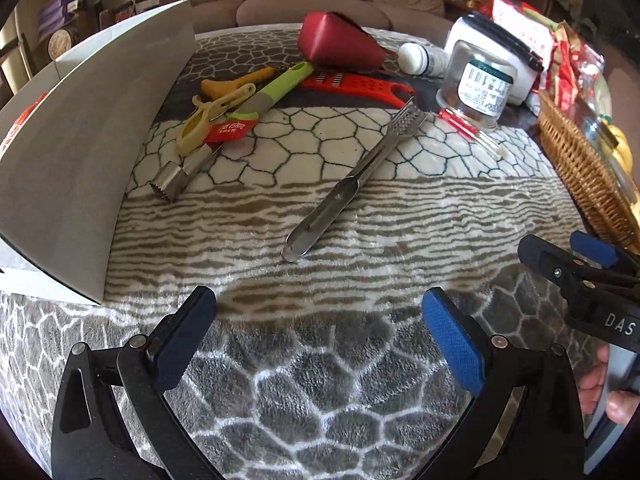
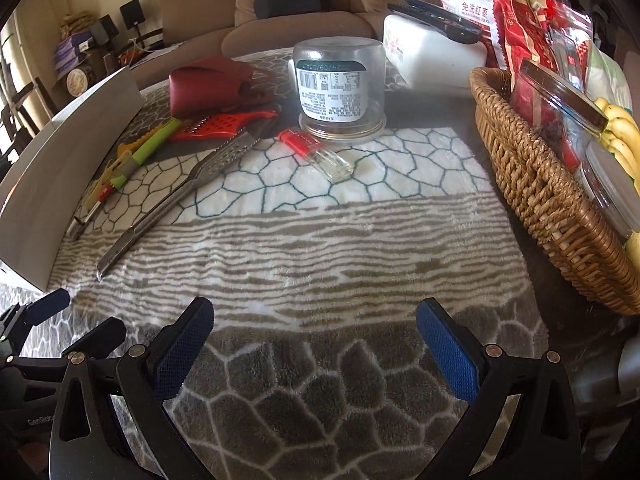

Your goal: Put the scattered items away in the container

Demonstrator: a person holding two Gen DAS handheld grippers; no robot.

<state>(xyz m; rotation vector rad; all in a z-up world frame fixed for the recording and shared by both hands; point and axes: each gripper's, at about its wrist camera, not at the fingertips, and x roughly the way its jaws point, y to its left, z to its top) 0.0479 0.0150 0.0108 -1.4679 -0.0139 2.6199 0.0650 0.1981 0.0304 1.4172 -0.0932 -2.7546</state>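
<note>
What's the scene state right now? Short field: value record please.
surface: patterned blanket
container: white box, left edge, open
left gripper: open, empty, above blanket
right gripper: open, empty, above blanket
nearest item: metal scaler, lying alone mid-blanket
pile by box: green-handled tool, yellow peeler, metal corer
farther back: red grater, dark red pouch, white bottle
right side: upside-down clear jar, small glass bottle with red cap, wicker basket
items in box: cannot tell
</note>
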